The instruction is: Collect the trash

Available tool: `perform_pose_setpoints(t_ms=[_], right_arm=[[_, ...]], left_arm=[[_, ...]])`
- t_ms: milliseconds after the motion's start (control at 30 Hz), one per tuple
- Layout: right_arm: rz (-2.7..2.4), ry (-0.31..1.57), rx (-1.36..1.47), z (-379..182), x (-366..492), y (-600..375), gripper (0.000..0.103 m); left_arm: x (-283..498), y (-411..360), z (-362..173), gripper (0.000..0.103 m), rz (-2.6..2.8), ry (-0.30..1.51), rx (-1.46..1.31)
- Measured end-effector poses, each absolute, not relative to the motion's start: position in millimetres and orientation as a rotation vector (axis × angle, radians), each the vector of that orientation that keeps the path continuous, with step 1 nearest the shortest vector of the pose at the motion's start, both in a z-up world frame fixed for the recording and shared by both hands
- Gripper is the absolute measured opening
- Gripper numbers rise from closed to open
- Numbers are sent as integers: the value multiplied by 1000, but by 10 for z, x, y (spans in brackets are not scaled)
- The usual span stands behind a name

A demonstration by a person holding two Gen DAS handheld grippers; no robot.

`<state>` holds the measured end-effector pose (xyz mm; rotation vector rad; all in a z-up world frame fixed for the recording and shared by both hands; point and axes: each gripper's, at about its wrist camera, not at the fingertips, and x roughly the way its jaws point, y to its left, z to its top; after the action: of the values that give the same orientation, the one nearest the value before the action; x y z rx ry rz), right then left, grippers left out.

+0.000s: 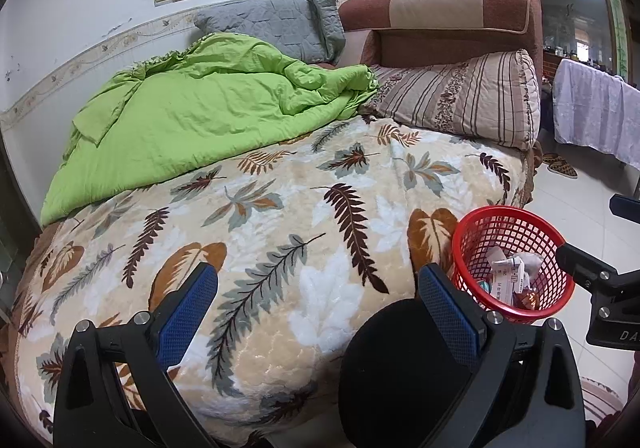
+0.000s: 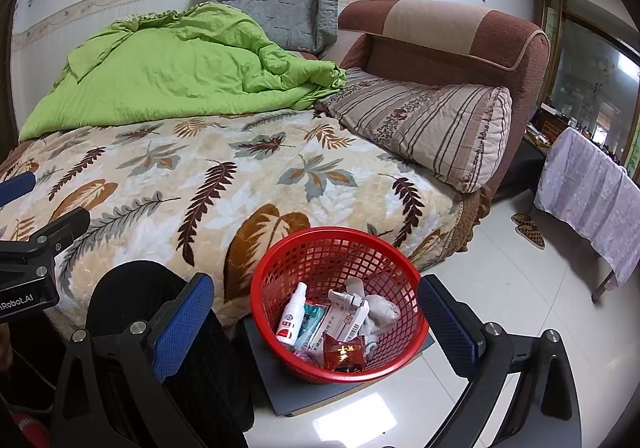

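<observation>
A red mesh basket [image 2: 340, 244] stands on a grey mat [image 2: 304, 388] on the floor beside the bed; it also shows in the left wrist view [image 1: 512, 219]. Inside lie a white spray bottle [image 2: 291, 316], a white carton [image 2: 344, 322], a red wrapper [image 2: 344, 352] and crumpled paper [image 2: 382, 312]. My right gripper [image 2: 316, 316] is open and empty, its jaws on either side of the basket from above. My left gripper [image 1: 318, 304] is open and empty over the leaf-patterned blanket [image 1: 280, 232], left of the basket.
A green quilt [image 1: 192, 107], a grey pillow [image 1: 272, 23] and a striped pillow [image 1: 460, 95] lie on the bed. A brown headboard [image 2: 452, 35] stands behind. Slippers [image 2: 528, 230] and a cloth-covered table [image 2: 592, 195] are on the tiled floor to the right.
</observation>
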<state>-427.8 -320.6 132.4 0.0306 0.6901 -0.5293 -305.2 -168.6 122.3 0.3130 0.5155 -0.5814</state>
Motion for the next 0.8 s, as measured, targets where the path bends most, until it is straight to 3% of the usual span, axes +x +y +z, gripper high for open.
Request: perform_pose_setpoints(t_ms=[800], right_arm=[[-525, 700, 33, 1311, -4257, -3215, 102]], left_arm=[[-3047, -1671, 1223, 100, -582, 515, 311]])
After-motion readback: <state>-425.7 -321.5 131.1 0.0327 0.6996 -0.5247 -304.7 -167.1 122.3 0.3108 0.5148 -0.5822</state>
